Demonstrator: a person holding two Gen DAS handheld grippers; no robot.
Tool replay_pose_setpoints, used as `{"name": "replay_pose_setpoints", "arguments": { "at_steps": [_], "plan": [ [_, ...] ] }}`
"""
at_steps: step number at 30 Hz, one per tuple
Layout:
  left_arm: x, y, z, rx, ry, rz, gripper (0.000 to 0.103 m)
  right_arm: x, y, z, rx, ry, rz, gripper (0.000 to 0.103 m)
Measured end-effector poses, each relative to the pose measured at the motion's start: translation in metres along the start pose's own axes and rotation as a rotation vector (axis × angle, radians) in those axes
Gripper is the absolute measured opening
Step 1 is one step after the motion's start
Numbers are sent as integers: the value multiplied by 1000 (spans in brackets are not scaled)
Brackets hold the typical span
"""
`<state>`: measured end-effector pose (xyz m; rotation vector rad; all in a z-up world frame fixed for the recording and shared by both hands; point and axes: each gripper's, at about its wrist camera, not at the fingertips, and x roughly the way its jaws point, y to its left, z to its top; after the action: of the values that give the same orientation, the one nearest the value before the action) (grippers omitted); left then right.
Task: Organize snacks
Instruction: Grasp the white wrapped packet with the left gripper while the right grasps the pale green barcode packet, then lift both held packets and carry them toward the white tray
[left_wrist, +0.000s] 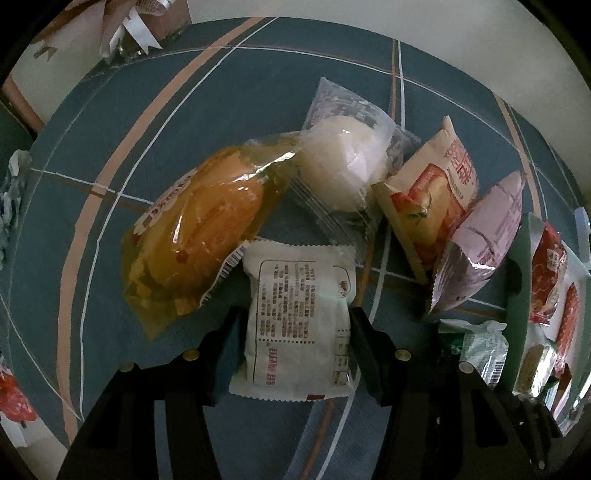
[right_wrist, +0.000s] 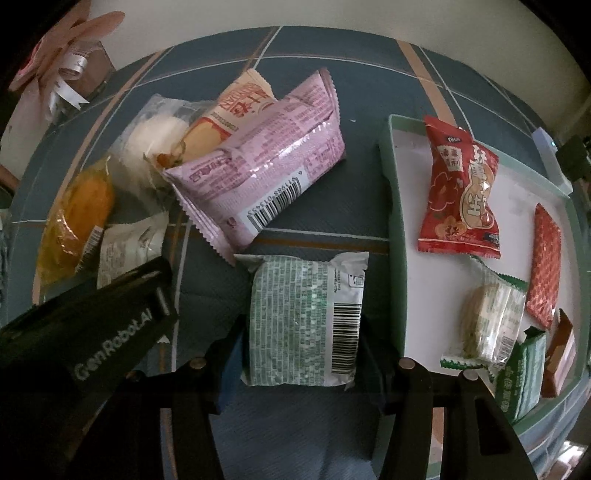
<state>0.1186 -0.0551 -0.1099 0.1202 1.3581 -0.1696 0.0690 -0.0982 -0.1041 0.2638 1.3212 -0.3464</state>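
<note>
Left claw (left_wrist: 297, 332) pinching white packet (left_wrist: 297, 325); right claw (right_wrist: 301, 354) pinching green packet (right_wrist: 304, 321) beside tray (right_wrist: 397, 229).

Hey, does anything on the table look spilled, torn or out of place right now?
Nothing spilled or torn. The loose snacks are just untidy: the pink foil packet leans tilted on the beige-and-red packet outside the green-rimmed tray. Each gripper holds a packet.

A blue plaid tablecloth (right_wrist: 295, 48) covers the surface. On it lie a pink packet (right_wrist: 266, 166) at twelve o'clock, a green-printed packet (right_wrist: 303, 317) at centre, and a pale green tray (right_wrist: 397, 229) at three o'clock. An orange cake packet (right_wrist: 77, 214) and a white bun (right_wrist: 151, 147) lie at ten o'clock.
</note>
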Motion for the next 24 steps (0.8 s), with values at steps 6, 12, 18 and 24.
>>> {"name": "replay_pose_setpoints", "arguments": {
  "at_steps": [6, 12, 18, 24],
  "plan": [
    [-5, 3, 1, -1, 14, -8, 55, -2, 2, -3, -6, 2, -3, 60],
    [-13, 8, 3, -11, 13, -24, 55, -4, -1, 2, -17, 19, 7, 56],
    [-32, 13, 6, -20, -26, -43, 54, -2, -5, 7, -5, 36, 45, 53],
    [-56, 19, 9, -31, -84, -58, 54, -11, -10, 11, 11, 28, 82, 52]
  ]
}}
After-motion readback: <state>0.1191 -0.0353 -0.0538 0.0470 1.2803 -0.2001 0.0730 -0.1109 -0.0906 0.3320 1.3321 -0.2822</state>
